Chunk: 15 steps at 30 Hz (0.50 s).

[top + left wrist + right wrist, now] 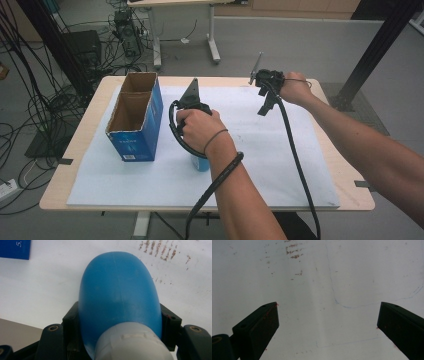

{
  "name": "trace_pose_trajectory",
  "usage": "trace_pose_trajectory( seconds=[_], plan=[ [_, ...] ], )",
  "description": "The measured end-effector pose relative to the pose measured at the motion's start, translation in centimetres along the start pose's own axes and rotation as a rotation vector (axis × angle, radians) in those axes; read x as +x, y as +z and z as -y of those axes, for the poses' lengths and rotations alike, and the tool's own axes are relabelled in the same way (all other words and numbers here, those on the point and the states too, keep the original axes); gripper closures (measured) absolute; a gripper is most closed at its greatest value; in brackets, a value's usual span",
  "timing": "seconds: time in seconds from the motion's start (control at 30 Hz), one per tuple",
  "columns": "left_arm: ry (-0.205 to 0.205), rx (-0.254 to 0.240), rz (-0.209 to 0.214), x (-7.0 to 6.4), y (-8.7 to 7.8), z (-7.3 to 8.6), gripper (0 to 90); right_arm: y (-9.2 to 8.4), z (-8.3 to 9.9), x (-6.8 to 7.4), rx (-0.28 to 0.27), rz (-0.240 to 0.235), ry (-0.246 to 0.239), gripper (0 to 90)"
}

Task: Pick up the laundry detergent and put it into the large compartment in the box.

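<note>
On the table (90, 145) lies a sheet (280, 165); on the sheet, a two-compartment box (136, 117) stands at 9 o'clock, a bottle (201, 163) just right of it near centre, the right gripper (265, 104) above 1 o'clock.

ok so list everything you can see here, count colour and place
bottle: 1, blue with a pale grey cap, clamped in the left gripper over the sheet
box: 1, blue outside and brown inside, open top with two compartments, left part of the sheet
sheet: 1, white with faint stains, covering the table
table: 1, light wood
left gripper: 1, black, shut on the bottle
right gripper: 1, black, open over bare sheet at the far right
forearms: 2, entering from the bottom
</note>
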State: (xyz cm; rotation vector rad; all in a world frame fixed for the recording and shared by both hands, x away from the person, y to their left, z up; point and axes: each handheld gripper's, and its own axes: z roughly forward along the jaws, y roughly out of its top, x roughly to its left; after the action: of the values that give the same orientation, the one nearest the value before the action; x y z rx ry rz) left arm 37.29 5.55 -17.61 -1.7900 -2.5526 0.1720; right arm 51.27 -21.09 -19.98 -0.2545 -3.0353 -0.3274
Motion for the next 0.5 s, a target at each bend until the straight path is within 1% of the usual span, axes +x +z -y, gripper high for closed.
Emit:
trace_pose_trajectory(
  seconds=[0.1, 0.2, 0.23, 0.3, 0.33, 0.5],
  plan=[
    [0.002, -0.001, 0.0, 0.02, -0.01, 0.05, 36.8, -0.04, -0.07, 0.05, 0.005, -0.001, 0.008, 3.8],
    [0.001, -0.002, 0.001, 0.04, -0.01, 0.1, 36.7, 0.02, 0.09, 0.01, -0.002, -0.005, 0.014, 3.7],
    [0.002, -0.003, 0.001, 0.03, 0.0, 0.1, 36.7, 0.05, 0.13, -0.02, -0.005, -0.005, 0.007, 3.8],
    [0.001, -0.003, 0.002, 0.06, -0.01, 0.12, 36.7, -0.01, 0.12, 0.01, -0.002, -0.005, 0.014, 3.7],
    [0.001, -0.004, 0.001, 0.02, 0.0, 0.15, 36.7, 0.0, 0.15, -0.03, -0.005, -0.004, 0.005, 3.9],
    [0.006, 0.002, 0.004, 0.17, -0.04, 0.09, 36.8, 0.07, 0.2, -0.08, -0.005, -0.008, 0.007, 3.8]
  ],
)
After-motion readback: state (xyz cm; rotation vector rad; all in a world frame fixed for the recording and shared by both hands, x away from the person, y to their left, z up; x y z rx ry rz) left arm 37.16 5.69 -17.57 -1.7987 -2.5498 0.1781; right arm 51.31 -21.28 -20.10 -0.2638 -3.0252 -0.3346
